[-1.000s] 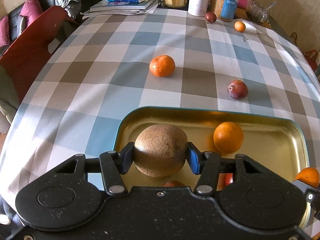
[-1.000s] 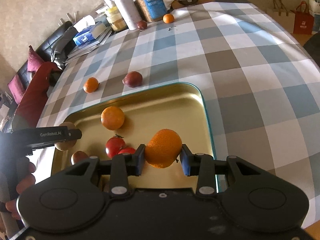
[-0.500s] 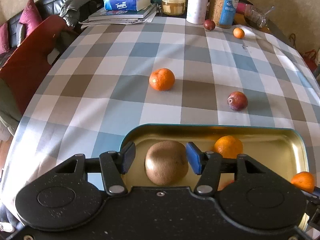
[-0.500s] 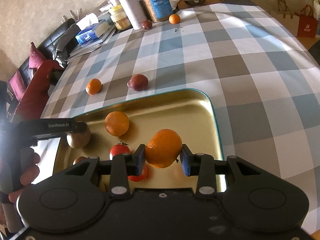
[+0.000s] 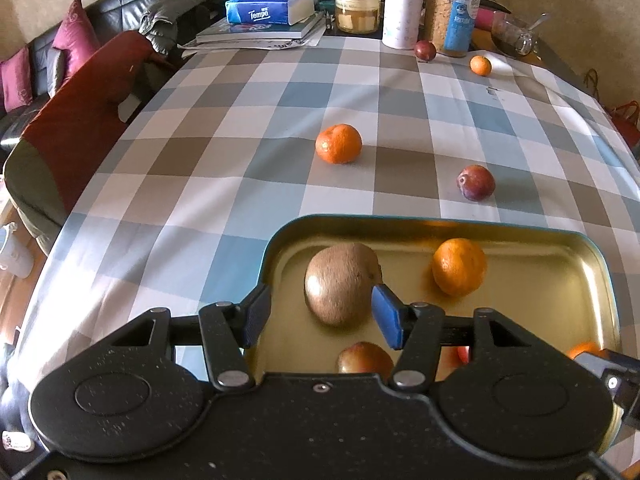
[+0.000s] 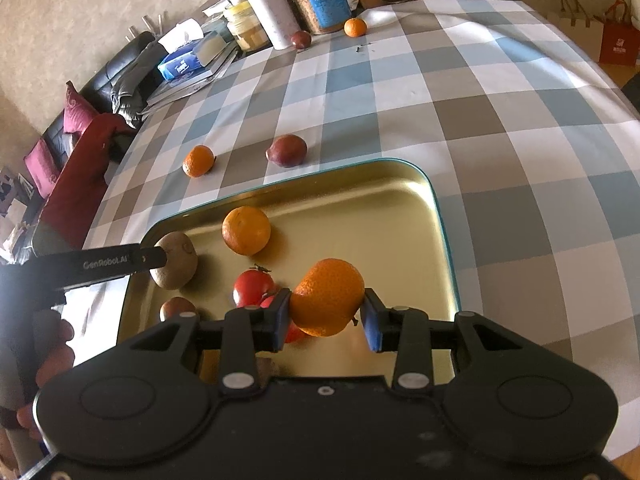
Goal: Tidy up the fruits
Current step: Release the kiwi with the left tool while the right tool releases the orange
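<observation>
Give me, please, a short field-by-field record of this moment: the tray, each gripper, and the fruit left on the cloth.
tray: gold tray on the checked tablecloth
in tray: kiwi, orange, tomato
left gripper: open, jaws apart either side of the kiwi
right gripper: shut on a mandarin above the tray
on cloth nearby: tangerine, plum

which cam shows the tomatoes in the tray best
The right wrist view: one red tomato with its stem shows clearly in the tray, a second partly behind the right tongs. The left wrist view gives only a red sliver behind the left tongs.
</observation>
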`<state>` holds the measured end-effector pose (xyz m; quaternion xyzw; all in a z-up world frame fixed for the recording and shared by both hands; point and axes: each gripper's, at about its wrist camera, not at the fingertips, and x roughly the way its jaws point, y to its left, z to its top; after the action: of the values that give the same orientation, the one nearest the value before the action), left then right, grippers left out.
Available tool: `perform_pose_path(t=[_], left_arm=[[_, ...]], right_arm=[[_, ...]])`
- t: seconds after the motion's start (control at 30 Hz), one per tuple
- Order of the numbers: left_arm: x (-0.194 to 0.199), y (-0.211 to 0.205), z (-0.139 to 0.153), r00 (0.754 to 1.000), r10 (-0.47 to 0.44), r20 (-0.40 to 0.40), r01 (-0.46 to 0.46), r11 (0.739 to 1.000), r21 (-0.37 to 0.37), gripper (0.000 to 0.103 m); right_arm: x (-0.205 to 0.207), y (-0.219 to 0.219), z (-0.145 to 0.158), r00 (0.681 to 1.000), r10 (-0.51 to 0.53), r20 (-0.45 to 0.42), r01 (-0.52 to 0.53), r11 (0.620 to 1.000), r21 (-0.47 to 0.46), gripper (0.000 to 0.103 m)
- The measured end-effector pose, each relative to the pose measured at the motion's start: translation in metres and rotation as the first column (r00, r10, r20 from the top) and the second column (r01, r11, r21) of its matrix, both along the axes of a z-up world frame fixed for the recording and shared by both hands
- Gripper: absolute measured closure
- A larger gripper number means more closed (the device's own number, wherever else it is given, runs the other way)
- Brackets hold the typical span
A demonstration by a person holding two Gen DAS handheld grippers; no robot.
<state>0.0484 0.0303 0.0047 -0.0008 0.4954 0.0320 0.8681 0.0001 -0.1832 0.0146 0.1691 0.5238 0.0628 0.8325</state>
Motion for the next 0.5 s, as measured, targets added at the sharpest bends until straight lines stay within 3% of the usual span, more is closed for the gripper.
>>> perform_pose_path(t=[0.3, 0.5], left_arm=[[-0.014, 0.003, 0.000, 1.000, 0.016, -0.020, -0.016, 1.000, -0.001, 0.042], [-0.025, 0.008, -0.005, 0.997, 0.002, -0.074, -0.007, 0.998, -0.060, 0.042]], right_arm=[[-0.013, 0.001, 0.011, 0.999, -0.003, 0.044, 0.003, 1.000, -0.007, 0.063], [-0.018, 0.008, 0.015, 0.999, 0.015, 0.042, -0.014, 1.000, -0.017, 0.063]])
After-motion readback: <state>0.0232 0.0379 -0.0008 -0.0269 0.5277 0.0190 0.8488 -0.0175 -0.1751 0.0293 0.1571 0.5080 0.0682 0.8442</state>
